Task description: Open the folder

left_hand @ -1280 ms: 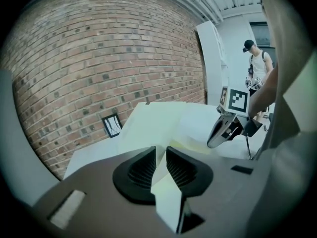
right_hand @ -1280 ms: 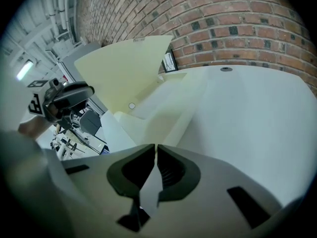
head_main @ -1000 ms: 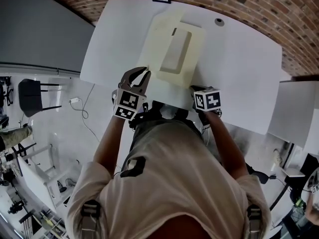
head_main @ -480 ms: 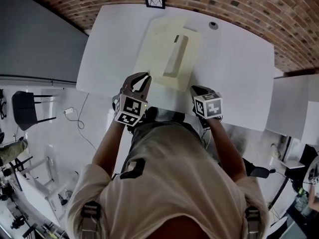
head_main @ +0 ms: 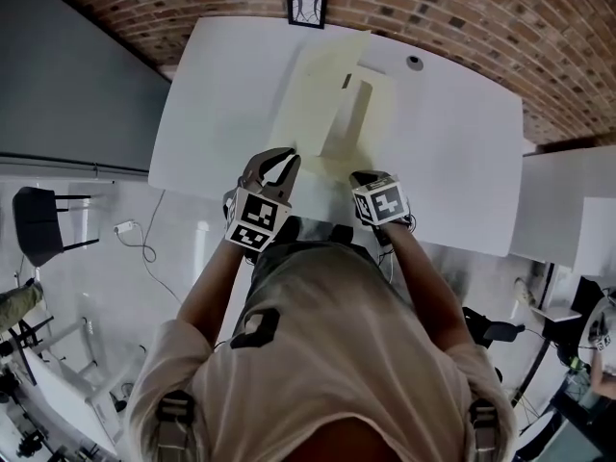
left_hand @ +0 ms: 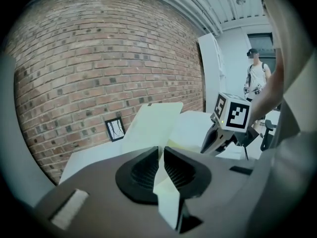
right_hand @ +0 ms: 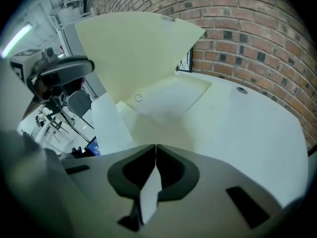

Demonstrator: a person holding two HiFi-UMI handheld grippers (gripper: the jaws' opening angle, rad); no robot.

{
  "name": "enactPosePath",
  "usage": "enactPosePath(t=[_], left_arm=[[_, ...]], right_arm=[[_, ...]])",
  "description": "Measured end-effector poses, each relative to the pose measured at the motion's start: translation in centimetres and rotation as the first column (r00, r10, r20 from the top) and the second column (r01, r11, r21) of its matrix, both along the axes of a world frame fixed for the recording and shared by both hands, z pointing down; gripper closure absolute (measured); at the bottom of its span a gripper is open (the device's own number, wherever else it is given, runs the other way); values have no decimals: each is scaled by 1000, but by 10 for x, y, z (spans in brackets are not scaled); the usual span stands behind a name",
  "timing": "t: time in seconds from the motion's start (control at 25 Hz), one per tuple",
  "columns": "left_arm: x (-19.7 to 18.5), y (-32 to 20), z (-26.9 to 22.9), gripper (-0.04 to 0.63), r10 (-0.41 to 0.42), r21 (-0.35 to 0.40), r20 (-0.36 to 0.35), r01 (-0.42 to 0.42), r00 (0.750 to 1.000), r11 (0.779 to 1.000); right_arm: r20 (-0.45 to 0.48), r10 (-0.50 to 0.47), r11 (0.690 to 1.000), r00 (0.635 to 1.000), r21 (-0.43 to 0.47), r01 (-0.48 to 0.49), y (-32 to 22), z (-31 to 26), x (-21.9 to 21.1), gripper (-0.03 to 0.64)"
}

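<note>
L fingers (left_hand: 144, 170), just closing, are pinching the folder (head_main: 308, 114); R fingers (right_hand: 139, 174) are shut; cover (right_hand: 133, 48) is lifting at 12 o'clock: it's opening.

One pale cream card folder (head_main: 332, 104) is lying on one white rectangular worktop (head_main: 452, 152). Two grey claws are showing, a left claw (head_main: 277, 160) and a right claw (head_main: 358, 177). One small round dark fitting (head_main: 415, 63) is sitting in the worktop. One black-framed picture (head_main: 306, 8) is hanging on the red brick wall (head_main: 481, 8), and one black chair (head_main: 38, 219) is standing off to the left.
</note>
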State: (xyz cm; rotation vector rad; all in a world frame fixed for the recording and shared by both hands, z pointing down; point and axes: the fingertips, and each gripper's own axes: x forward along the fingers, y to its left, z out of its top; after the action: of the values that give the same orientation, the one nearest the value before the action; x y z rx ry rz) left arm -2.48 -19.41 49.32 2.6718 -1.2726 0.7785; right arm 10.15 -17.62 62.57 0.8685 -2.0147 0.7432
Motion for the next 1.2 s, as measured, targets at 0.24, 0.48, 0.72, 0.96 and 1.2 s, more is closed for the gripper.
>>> enactPosePath(t=[0.24, 0.48, 0.72, 0.96, 1.2], left_arm=[[-6, -3, -2, 565, 21, 8, -22, -20, 1000, 1000], [-11, -6, -6, 565, 7, 23, -34, -7, 999, 1000], [-26, -16, -19, 565, -73, 65, -41, 76, 996, 995], [-47, -23, -26, 565, -150, 87, -43, 153, 988, 984], [-63, -29, -29, 565, -202, 89, -47, 206, 978, 974]], right_arm=[[9, 49, 999, 999, -8, -49, -1, 2, -1, 611], [6, 47, 999, 999, -17, -47, -1, 2, -1, 611], [-1, 22, 999, 1000, -23, -22, -1, 2, 1, 611], [0, 0, 1000, 1000, -29, 0, 0, 2, 1, 611], [3, -14, 999, 1000, -47, 15, 0, 3, 1, 611]])
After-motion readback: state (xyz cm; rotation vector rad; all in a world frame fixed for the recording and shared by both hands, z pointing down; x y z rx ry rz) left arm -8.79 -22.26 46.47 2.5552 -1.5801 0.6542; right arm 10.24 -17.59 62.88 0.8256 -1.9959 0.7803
